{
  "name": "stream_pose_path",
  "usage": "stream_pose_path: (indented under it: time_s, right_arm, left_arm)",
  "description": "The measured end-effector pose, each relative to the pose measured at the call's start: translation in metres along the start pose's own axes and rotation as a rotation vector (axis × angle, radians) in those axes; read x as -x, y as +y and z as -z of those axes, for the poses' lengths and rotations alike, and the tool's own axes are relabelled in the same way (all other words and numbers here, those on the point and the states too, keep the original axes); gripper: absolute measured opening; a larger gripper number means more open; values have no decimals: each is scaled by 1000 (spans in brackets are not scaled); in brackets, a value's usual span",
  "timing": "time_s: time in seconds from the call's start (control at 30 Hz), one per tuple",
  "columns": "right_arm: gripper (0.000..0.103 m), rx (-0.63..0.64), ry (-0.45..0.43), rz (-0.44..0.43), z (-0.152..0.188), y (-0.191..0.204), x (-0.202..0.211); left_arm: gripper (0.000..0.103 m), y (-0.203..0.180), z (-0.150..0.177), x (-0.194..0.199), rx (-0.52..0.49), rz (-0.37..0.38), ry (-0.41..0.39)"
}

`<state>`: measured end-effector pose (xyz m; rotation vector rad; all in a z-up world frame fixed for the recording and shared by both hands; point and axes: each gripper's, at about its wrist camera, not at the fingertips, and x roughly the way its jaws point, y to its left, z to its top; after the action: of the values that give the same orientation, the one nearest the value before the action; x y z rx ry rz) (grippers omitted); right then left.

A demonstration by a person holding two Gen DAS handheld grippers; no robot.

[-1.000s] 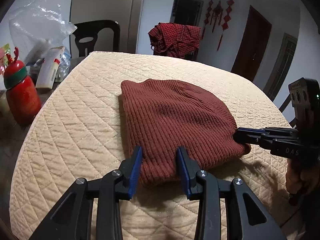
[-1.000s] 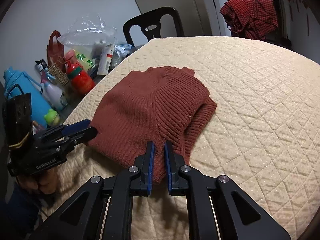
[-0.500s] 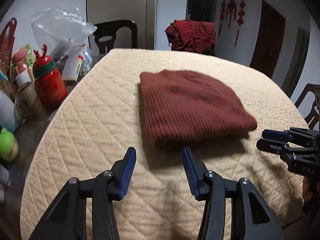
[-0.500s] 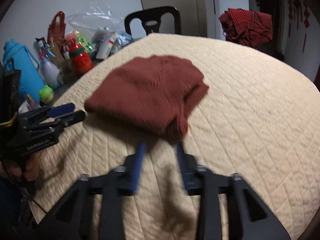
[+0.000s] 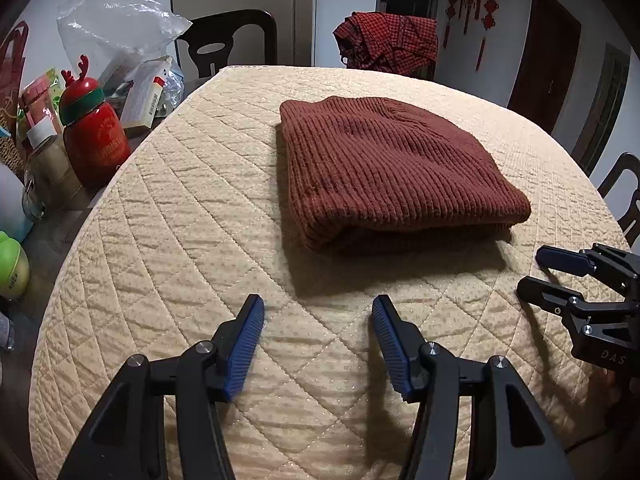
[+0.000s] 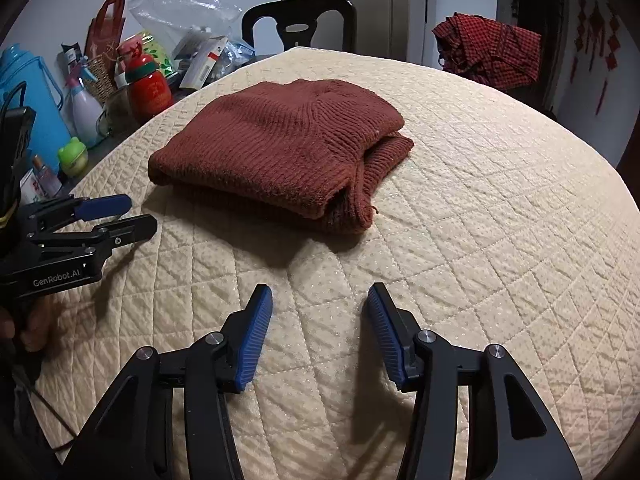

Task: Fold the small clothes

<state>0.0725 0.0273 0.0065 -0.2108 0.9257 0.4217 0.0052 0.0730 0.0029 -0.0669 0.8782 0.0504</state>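
A rust-brown knitted garment (image 5: 392, 168) lies folded in a flat stack on the quilted cream table cover (image 5: 192, 208); it also shows in the right wrist view (image 6: 280, 148). My left gripper (image 5: 318, 312) is open and empty, hovering over the cover a short way in front of the garment. My right gripper (image 6: 320, 300) is open and empty too, also short of the garment. Each gripper shows in the other's view: the right one (image 5: 536, 276) at the right edge, the left one (image 6: 136, 216) at the left edge.
Clutter stands off the table's left side: a red reindeer bottle (image 5: 94, 136), a plastic bag (image 5: 116, 36), boxes, a blue jug (image 6: 24, 100), a spray bottle (image 6: 86, 108). A black chair (image 5: 228, 42) and a chair draped with red plaid cloth (image 5: 388, 46) stand behind.
Both grippers let go of the garment's near edge, opened wide and pulled back toward me. The garment stays folded on the cover.
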Motion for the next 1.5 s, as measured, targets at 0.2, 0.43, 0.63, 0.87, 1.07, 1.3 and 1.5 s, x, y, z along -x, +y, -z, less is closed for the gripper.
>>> stream_pose_path:
  time_s: [0.2,0.43,0.63,0.87,1.07,1.3,1.5]
  right_arm:
    - [51,2,1,2,0,0,0]
    - [51,0,0,0,-1,0,0]
    - [52,1,0,2,0,1,0]
    - [52,1,0,3,0,1,0]
    - [52,0,0,1,0,1,0]
    - [52,1,0,3,0,1,0]
    - [52,2,0,4,0,2,-1]
  left_arm:
    - [59,0,0,0,-2,-1,1]
    - [60,0,0,-1,-5,-2,1]
    - [60,0,0,-2,-6,-3,2]
    - [60,0,0,-2,-7,-5,2]
    - [60,1,0,-2,-5,-1,1]
    - [60,0,0,-2,-6,-3,2]
    - [62,1,0,-2,-9,0,3]
